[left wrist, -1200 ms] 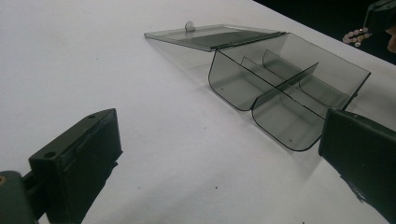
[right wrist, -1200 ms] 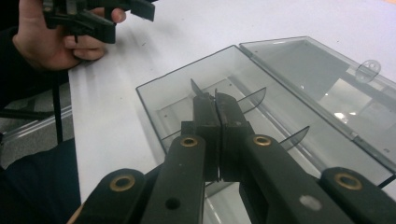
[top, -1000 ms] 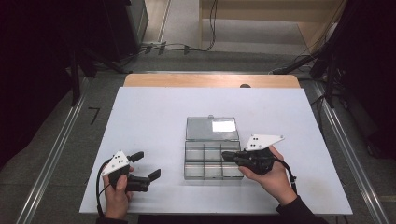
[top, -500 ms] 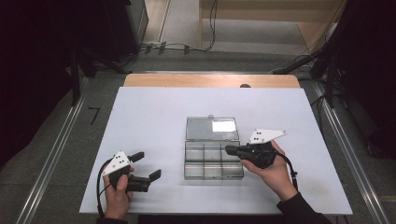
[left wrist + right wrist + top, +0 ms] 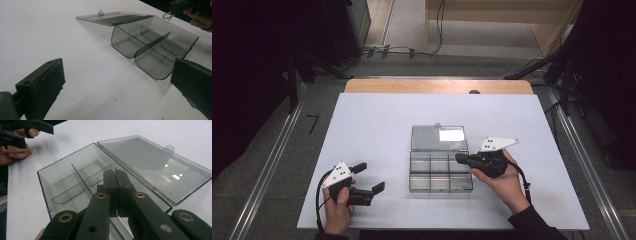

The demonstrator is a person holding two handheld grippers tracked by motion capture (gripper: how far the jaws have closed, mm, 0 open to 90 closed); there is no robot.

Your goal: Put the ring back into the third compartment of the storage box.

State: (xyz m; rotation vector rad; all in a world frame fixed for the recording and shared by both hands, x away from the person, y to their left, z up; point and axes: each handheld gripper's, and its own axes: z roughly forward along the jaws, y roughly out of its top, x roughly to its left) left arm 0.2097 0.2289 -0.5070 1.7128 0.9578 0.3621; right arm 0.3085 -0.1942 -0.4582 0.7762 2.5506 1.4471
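Observation:
A clear smoky plastic compartment box (image 5: pixel 440 172) lies mid-table with its lid (image 5: pixel 438 137) folded flat on the far side. My right gripper (image 5: pixel 458 158) hovers over the box's right edge, jaws pressed together. In the right gripper view the right gripper (image 5: pixel 115 173) points over the compartments (image 5: pixel 72 180) and the lid (image 5: pixel 155 167). A small pale looped piece (image 5: pixel 168 16) dangles from its tip in the left gripper view. My left gripper (image 5: pixel 369 177) rests at the front left, open and holding nothing, well apart from the box (image 5: pixel 150 47).
The white tabletop (image 5: pixel 377 125) extends around the box on all sides. A wooden strip (image 5: pixel 437 86) runs along the far edge. Metal rails (image 5: pixel 272 160) flank the table. The box's dividers (image 5: pixel 152 41) stand upright inside.
My right gripper has shifted slightly away from me along the box's right side, still shut. The left gripper and the box have not moved.

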